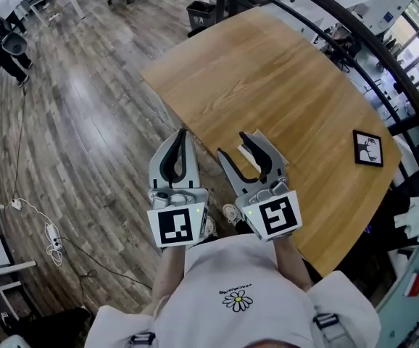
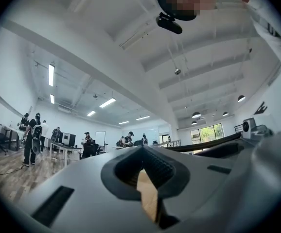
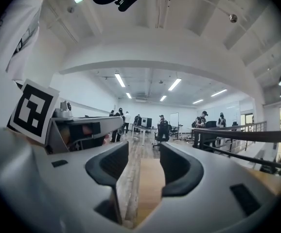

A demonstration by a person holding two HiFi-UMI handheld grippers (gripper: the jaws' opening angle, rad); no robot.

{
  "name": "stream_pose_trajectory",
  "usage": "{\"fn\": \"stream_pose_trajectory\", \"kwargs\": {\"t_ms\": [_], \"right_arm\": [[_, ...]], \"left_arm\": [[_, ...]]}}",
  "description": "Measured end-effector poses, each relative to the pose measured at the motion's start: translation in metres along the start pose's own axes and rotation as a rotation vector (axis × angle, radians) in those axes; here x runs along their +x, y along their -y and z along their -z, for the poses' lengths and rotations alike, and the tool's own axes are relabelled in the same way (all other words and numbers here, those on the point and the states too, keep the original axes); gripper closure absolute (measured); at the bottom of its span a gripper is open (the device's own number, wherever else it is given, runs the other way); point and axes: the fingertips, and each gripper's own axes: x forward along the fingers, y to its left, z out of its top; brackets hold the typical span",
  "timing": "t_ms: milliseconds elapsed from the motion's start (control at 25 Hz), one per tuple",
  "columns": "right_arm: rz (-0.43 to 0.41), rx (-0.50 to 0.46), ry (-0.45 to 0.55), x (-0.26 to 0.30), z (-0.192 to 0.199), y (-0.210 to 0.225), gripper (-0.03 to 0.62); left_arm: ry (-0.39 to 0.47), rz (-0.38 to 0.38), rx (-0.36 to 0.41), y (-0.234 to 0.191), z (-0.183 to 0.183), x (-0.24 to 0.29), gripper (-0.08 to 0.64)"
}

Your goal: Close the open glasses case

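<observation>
A small flat black thing with a white inner face (image 1: 369,148) lies alone on the wooden table (image 1: 282,85), near its right edge; I cannot make out a lid or hinge. Both grippers hang at the table's near corner, well to the left of it. My left gripper (image 1: 177,138) is over the floor just off the corner, its jaws met at the tips with nothing in them (image 2: 141,149). My right gripper (image 1: 242,145) is over the table's edge, jaws apart. Between them only the table's edge shows (image 3: 143,159). The black thing shows in neither gripper view.
A black railing (image 1: 369,42) curves past the table's far and right sides. A dark bin (image 1: 201,11) stands beyond the far corner, with office chairs further back. A power strip and cables (image 1: 52,232) lie on the wood floor at left. People work at distant desks (image 2: 33,135).
</observation>
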Motion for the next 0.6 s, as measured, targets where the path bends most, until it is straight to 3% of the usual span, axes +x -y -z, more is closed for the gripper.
{"fn": "stream_pose_trajectory", "kwargs": {"t_ms": [200, 400, 600], "right_arm": [[0.138, -0.033, 0.006, -0.029, 0.005, 0.036, 0.4], [0.243, -0.006, -0.014, -0.056, 0.019, 0.072, 0.402], [0.338, -0.014, -0.028, -0.08, 0.024, 0.102, 0.402]], "left_arm": [[-0.019, 0.105, -0.037, 0.04, 0.01, 0.017, 0.543], [-0.016, 0.217, 0.006, 0.082, 0.023, 0.037, 0.543], [0.004, 0.311, -0.008, 0.118, 0.023, 0.054, 0.543]]}}
